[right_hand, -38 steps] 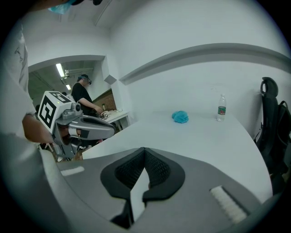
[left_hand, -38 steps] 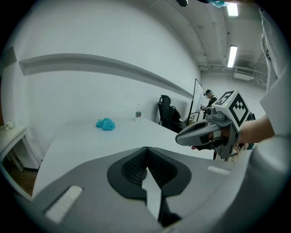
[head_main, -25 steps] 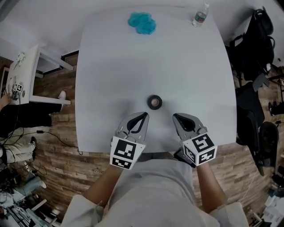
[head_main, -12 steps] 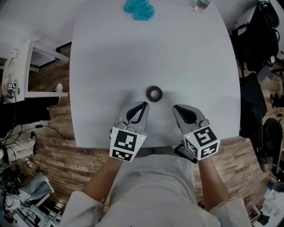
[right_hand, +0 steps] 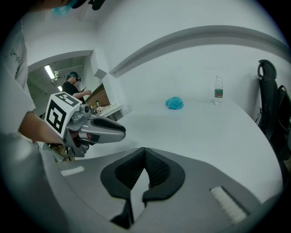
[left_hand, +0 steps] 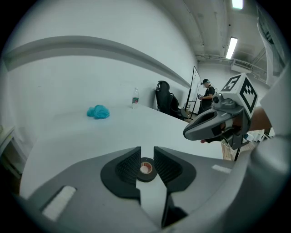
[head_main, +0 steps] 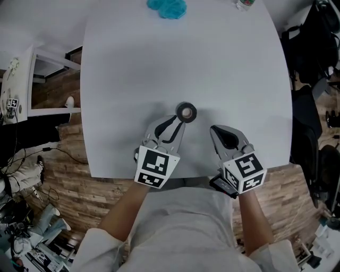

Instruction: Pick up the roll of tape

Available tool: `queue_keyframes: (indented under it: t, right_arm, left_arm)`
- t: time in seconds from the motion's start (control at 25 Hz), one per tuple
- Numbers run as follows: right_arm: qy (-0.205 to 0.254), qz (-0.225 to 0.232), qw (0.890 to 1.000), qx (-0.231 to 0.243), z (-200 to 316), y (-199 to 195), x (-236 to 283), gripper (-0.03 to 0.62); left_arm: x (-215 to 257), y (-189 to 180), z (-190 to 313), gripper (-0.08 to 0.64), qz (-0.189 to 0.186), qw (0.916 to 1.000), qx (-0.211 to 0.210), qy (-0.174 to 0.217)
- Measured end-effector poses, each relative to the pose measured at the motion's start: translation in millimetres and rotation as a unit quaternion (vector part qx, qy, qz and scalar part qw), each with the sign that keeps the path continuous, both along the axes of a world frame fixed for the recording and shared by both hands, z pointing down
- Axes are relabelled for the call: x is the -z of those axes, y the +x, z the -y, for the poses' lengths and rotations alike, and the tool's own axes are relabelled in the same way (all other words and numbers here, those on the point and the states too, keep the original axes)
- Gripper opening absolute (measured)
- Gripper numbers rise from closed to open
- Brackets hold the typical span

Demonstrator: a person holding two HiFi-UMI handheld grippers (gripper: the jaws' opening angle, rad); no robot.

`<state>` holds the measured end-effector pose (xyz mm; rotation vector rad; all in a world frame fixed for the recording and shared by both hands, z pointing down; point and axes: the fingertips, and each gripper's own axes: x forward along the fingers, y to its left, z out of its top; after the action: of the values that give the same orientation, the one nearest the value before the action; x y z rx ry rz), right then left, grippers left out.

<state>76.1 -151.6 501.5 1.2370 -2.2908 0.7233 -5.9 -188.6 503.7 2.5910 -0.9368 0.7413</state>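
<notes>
A small black roll of tape (head_main: 186, 112) with a pale core lies flat on the white table (head_main: 133, 64), near its front edge. My left gripper (head_main: 179, 118) reaches to the roll's near side. In the left gripper view the roll of tape (left_hand: 146, 169) shows in the narrow gap at the tips of the left gripper (left_hand: 146, 153). Its jaws have just been opening, and the pads do not press on the roll. My right gripper (head_main: 213, 129) hovers to the right of the roll, apart from it. The jaws of the right gripper (right_hand: 144, 151) meet at the tips with nothing between them.
A blue cloth (head_main: 167, 6) and a water bottle (head_main: 245, 3) sit at the table's far edge. Black chairs and bags (head_main: 313, 48) stand at the right, a white side table (head_main: 16, 79) at the left. A person (left_hand: 208, 93) stands far off.
My left gripper has moved forward up to the tape roll and its jaws have parted a little. The right gripper has stayed about where it was, shut.
</notes>
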Motion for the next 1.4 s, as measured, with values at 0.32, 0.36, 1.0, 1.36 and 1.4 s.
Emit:
queue_keyframes:
  t: [0.32,0.36,1.0,1.36,1.4]
  right_arm:
    - [-0.01,0.006,1.0,-0.008,2.9,-1.0,-12.5,0.006]
    - [-0.012,0.007,1.0,-0.009,2.8,-0.9,-14.1,0.006]
    - [-0.031,0.013,0.999,-0.031,-4.4,10.3,-32.3,0.006]
    - [-0.046,0.018,0.998,-0.025,-7.8,6.8,-45.6,0.006]
    - [-0.048,0.019,0.998,-0.025,-8.7,7.4,-46.6,0.006]
  left_arm:
    - [-43.0,7.9,5.3,0.201,0.034,0.9983,-0.034,-0.032]
    - [-47.0,8.8,5.7,0.21,0.039,0.9979,-0.038,-0.035]
    - [-98.4,22.8,11.1,0.357,0.103,0.9901,-0.068,-0.067]
    - [-119.3,27.5,14.7,0.39,0.124,0.9867,-0.075,-0.073]
    - [-120.7,28.7,14.6,0.391,0.126,0.9864,-0.077,-0.073]
